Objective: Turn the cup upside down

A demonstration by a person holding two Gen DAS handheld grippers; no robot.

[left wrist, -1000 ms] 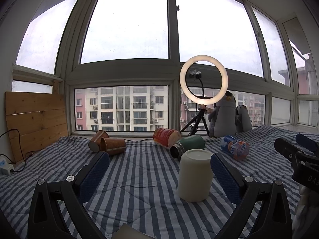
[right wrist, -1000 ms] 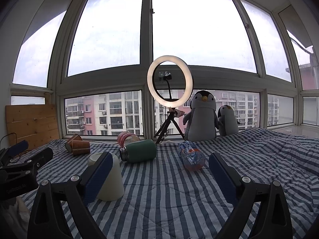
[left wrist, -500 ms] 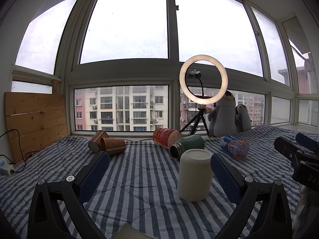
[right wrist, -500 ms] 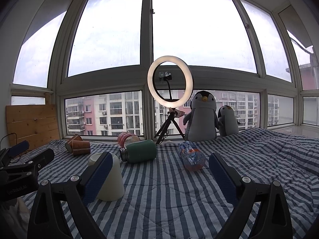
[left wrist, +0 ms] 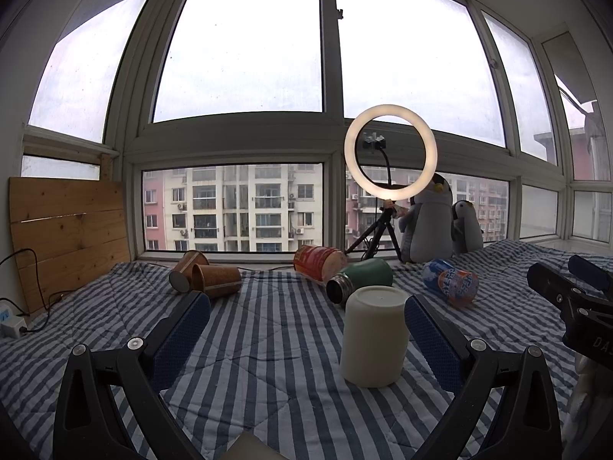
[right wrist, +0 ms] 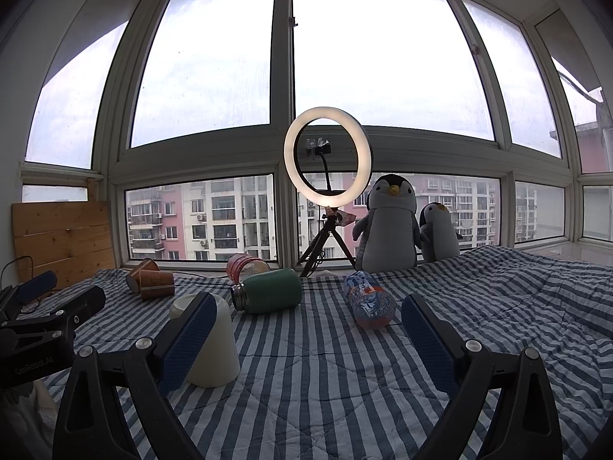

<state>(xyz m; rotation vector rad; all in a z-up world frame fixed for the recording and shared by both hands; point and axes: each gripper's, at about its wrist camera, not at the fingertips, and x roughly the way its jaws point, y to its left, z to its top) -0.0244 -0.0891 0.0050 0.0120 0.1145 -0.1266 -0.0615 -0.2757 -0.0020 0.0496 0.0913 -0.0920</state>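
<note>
The cream cup (left wrist: 373, 335) stands mouth-down on the striped bedspread (left wrist: 268, 345) — lower right of centre. Left tongs (left wrist: 306, 329) and right tongs (right wrist: 308, 329) both gape wide, holding nothing.

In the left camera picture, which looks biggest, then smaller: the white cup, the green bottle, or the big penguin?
1. White cup: looks largest, but it stands nearest the camera.
2. Big penguin: sits far back by the window, so it may really be bigger.
3. Green bottle: lying on its side, looks smallest.
</note>
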